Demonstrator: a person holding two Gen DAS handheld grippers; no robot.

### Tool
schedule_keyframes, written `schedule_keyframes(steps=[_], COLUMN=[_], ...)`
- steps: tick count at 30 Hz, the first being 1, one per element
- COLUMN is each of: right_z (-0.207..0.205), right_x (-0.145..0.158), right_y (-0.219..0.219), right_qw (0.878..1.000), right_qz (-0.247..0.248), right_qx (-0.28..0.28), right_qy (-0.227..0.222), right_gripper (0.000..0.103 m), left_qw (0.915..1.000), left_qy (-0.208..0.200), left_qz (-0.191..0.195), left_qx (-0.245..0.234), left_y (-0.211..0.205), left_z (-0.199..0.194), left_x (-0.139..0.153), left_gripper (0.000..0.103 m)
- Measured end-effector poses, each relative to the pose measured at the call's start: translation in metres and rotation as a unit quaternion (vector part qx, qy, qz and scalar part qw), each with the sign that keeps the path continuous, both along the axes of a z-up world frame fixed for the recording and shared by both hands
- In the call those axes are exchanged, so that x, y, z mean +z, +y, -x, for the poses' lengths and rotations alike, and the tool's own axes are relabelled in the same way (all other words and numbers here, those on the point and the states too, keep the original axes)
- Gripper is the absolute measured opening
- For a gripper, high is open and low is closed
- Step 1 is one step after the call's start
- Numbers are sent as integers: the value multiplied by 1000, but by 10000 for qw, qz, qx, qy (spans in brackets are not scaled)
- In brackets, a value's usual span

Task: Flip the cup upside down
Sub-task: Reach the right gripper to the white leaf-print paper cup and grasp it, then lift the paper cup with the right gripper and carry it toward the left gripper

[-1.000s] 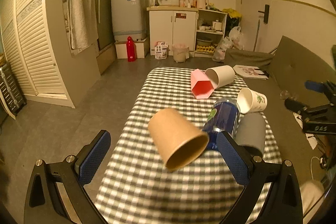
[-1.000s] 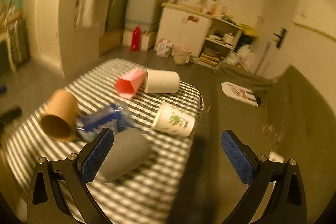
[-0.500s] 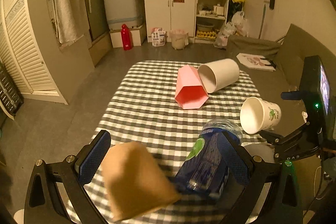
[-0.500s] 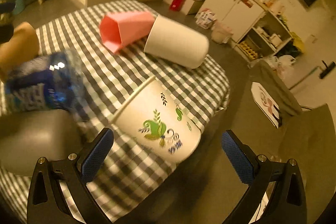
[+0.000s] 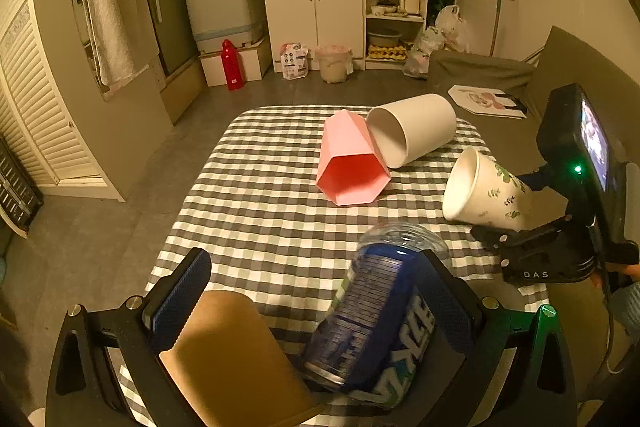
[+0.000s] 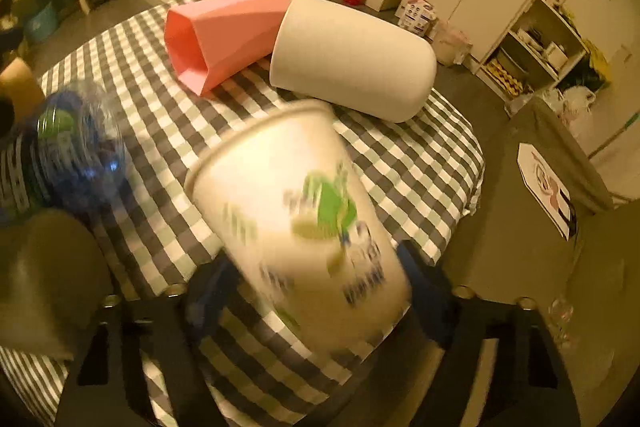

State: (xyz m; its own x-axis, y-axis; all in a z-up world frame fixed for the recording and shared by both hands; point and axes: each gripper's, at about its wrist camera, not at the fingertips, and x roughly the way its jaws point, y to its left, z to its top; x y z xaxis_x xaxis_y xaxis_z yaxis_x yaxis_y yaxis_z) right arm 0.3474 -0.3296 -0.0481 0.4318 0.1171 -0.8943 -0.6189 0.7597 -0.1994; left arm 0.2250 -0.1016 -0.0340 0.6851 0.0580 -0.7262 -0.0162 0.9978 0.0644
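A white paper cup with green leaf print [image 6: 296,227] lies tilted between the fingers of my right gripper [image 6: 316,291], which is closed on it; it also shows in the left wrist view [image 5: 486,193]. My left gripper [image 5: 308,311] is open, with a brown paper cup [image 5: 228,359] and a blue-labelled bottle [image 5: 380,319] lying between its fingers. A pink faceted cup [image 5: 348,163] and a plain white cup [image 5: 412,129] lie on their sides further back on the checked table [image 5: 260,203].
A grey cup [image 6: 44,283] lies at the table's near left in the right wrist view. A grey sofa [image 5: 560,75] runs along the table's right side. The floor [image 5: 132,163] lies to the left of the table.
My right gripper has moved in and closed on the leaf-print cup. My left gripper has moved forward, so the brown cup and bottle sit deeper between its fingers.
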Motion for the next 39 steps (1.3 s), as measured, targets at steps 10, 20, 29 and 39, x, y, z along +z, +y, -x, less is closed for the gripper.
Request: schedule_keyframes(steps=[10,20,29,39], right_z=[69,203,280,281], right_x=[68,172,160,76], right_y=[-14,32,100,119], right_qw=[9940,9796,9719,9582], right_qz=[-477,-1144,-1498,-1472], right_qx=[-892,-1424,-1721,-2453], right_qy=[-417,-837,-574,91], right_gripper=[64,64,64,64], left_qw=[9992,9956,9939,9955], left_qy=[-372,-863,-1096,-879], left_qz=[140,354,73,-106], left_qx=[-44,-42,29,348], left_y=[5,34,76,113], left_z=[35,104,164,187], left_x=[40,86,80,34], left_gripper=[103,103,103,103])
